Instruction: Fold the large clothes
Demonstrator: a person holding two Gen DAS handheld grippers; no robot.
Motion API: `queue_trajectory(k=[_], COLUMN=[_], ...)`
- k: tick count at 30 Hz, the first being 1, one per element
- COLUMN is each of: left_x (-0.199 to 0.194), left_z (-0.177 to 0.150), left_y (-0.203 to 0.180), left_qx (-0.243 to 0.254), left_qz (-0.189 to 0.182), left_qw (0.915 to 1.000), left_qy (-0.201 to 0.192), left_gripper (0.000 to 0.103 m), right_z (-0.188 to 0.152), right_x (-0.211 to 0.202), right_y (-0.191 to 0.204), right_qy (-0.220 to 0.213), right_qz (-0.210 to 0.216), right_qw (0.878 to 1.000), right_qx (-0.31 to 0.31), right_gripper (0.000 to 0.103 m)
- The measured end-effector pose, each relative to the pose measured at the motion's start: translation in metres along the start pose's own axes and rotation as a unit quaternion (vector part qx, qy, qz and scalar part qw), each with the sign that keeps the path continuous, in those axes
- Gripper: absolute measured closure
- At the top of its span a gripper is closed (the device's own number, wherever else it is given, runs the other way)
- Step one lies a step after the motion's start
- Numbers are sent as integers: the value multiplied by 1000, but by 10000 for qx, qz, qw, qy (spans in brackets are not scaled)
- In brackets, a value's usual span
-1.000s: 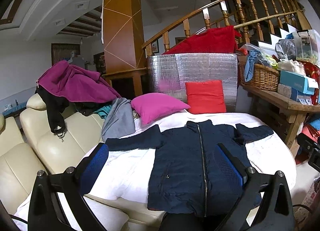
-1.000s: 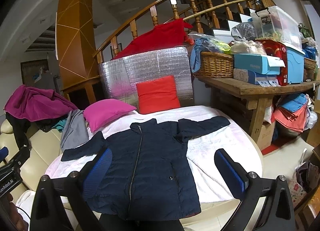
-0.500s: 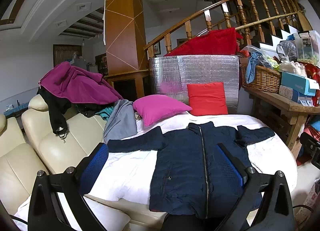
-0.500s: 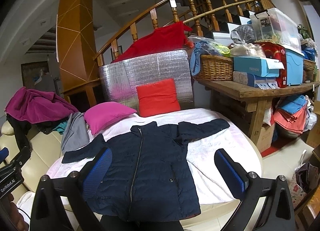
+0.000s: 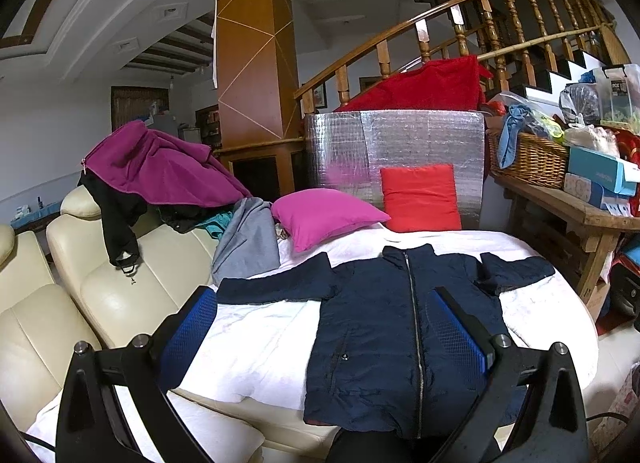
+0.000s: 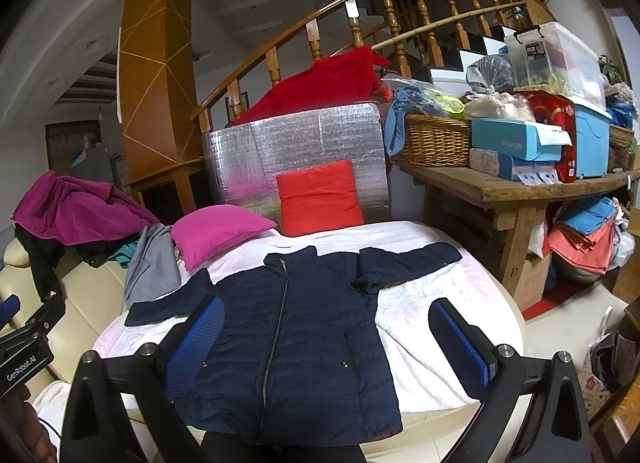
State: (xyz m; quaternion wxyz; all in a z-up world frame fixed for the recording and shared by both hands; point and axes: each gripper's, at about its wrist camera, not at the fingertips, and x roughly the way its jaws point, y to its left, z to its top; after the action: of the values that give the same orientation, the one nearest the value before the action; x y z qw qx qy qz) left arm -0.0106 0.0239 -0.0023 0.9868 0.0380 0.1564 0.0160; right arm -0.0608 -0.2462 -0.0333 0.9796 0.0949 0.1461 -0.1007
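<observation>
A navy zipped jacket (image 5: 400, 335) lies flat and face up on a white-covered table (image 5: 256, 343), both sleeves spread out sideways. The same jacket (image 6: 304, 335) fills the middle of the right wrist view. My left gripper (image 5: 324, 327) hovers above the hem end, open, its blue pads (image 5: 188, 331) wide apart with nothing between them. My right gripper (image 6: 326, 337) is open too, held above the jacket's lower half, empty. Neither touches the cloth.
A pink cushion (image 5: 324, 215) and a red cushion (image 5: 420, 199) lie at the table's far end. Cream sofa (image 5: 100, 283) at left carries a heap of purple, black and grey clothes (image 5: 160, 175). A wooden bench (image 6: 520, 191) with basket and boxes stands at right.
Both views have shifted slightly, so the jacket sits a little lower in frame. Both grippers stay open and the jacket has not moved.
</observation>
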Motion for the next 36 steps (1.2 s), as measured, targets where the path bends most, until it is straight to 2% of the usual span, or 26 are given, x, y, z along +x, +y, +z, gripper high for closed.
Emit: queue_trajectory(k=[25,36], left_x=[2,30], left_z=[10,19], left_y=[8,-2], left_qx=[44,164], left_qz=[70,100], left_qw=[9999,9998], left_qy=[-76,58], left_gripper=[0,0], right_z=[12,27], right_x=[-3,21], right_y=[7,-3], right_qy=[-25,18], right_qz=[7,-159], right_qw=[9999,9998], right_qx=[-128,-120], right_gripper=[0,0])
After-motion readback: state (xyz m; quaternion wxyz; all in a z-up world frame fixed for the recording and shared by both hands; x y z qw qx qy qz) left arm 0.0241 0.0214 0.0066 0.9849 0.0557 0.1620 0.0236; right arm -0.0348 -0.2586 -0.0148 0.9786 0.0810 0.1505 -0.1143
